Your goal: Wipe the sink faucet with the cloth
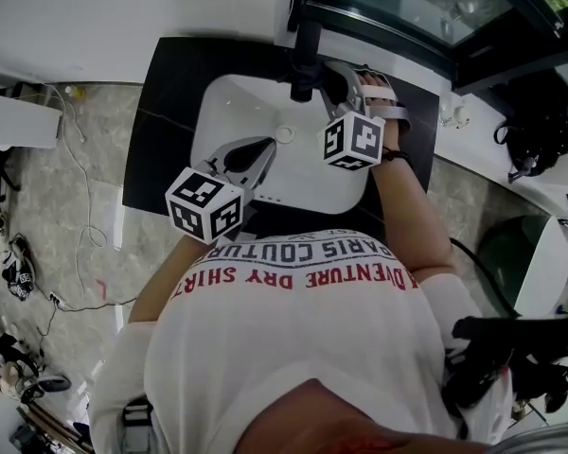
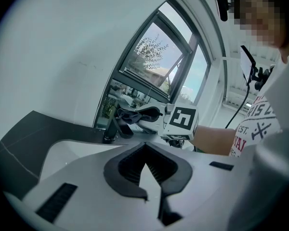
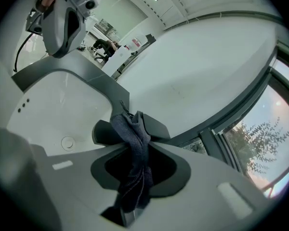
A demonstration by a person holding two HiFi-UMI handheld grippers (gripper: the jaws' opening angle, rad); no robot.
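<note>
Your left gripper (image 1: pixel 254 159) hangs low, close to your body, jaws together with nothing between them. Your right gripper (image 1: pixel 346 88) reaches farther forward on an outstretched forearm (image 1: pixel 407 206), jaws clamped on the cloth (image 3: pixel 135 153).

Dark grey cloth (image 3: pixel 134 162), bunched and pinched, draped over black faucet (image 1: pixel 304 60) at back edge of white sink (image 1: pixel 218 112).

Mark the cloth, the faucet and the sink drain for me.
cloth (image 3: pixel 135 150), right gripper view, its bunched middle.
faucet (image 1: pixel 306 60), head view, its black body.
drain (image 1: pixel 284 133), head view, its centre.
</note>
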